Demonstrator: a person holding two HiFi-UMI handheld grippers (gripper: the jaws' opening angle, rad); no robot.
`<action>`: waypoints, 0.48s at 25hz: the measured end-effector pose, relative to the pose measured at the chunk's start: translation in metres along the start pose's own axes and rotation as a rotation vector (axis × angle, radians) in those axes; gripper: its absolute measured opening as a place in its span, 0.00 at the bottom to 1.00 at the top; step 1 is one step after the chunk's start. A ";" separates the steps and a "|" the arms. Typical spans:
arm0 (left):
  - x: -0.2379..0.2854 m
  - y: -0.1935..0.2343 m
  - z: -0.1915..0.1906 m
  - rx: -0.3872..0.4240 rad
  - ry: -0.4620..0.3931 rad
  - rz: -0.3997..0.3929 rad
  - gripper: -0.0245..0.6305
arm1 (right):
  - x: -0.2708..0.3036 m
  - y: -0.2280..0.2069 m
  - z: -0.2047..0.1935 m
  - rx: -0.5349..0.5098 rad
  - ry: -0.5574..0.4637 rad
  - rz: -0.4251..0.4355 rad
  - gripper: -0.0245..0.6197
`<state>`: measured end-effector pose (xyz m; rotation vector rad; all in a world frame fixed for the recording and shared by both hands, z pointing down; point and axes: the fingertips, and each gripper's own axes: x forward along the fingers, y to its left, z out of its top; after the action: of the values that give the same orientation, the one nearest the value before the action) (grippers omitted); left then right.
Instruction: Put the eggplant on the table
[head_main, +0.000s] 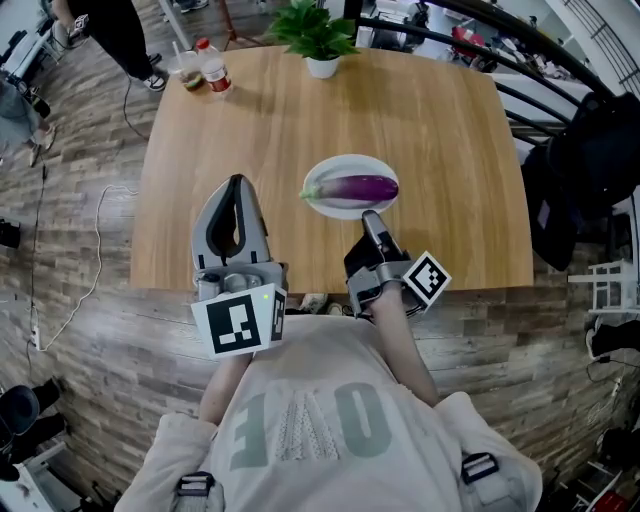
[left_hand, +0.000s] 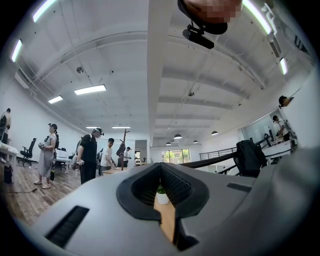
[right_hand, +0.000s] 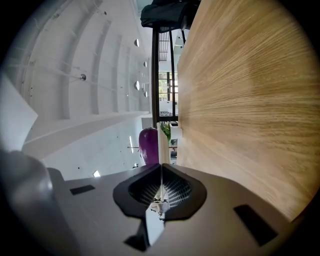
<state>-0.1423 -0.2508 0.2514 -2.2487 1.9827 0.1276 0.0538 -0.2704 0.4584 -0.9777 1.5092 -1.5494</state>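
Note:
A purple eggplant (head_main: 357, 187) with a green stem lies on a white oval plate (head_main: 322, 206) in the middle of the wooden table (head_main: 440, 130). My right gripper (head_main: 368, 215) is shut and rolled on its side. Its tips are at the plate's near rim, and I cannot tell whether they touch it. In the right gripper view the eggplant (right_hand: 148, 145) stands just past the closed tips (right_hand: 161, 165), beside the plate's thin white edge (right_hand: 160, 142). My left gripper (head_main: 237, 182) hovers over the table to the left of the plate. It is shut and holds nothing (left_hand: 160, 166).
A potted plant (head_main: 318, 35) stands at the table's far edge; a bottle (head_main: 213, 68) and a cup (head_main: 190, 72) stand at the far left corner. A dark jacket (head_main: 590, 150) hangs right of the table. People (left_hand: 90, 155) stand off to the left.

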 end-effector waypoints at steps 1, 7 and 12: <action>0.001 0.001 0.000 0.002 0.001 -0.003 0.05 | 0.001 -0.003 -0.001 0.008 -0.008 0.002 0.08; 0.001 -0.003 0.000 0.035 0.021 -0.022 0.05 | -0.002 -0.021 0.008 0.007 -0.052 0.007 0.08; -0.002 -0.014 -0.001 0.048 0.037 -0.048 0.05 | 0.001 -0.037 0.013 0.037 -0.081 0.012 0.08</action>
<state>-0.1287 -0.2477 0.2531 -2.2827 1.9266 0.0326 0.0653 -0.2755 0.4959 -0.9967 1.4236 -1.5059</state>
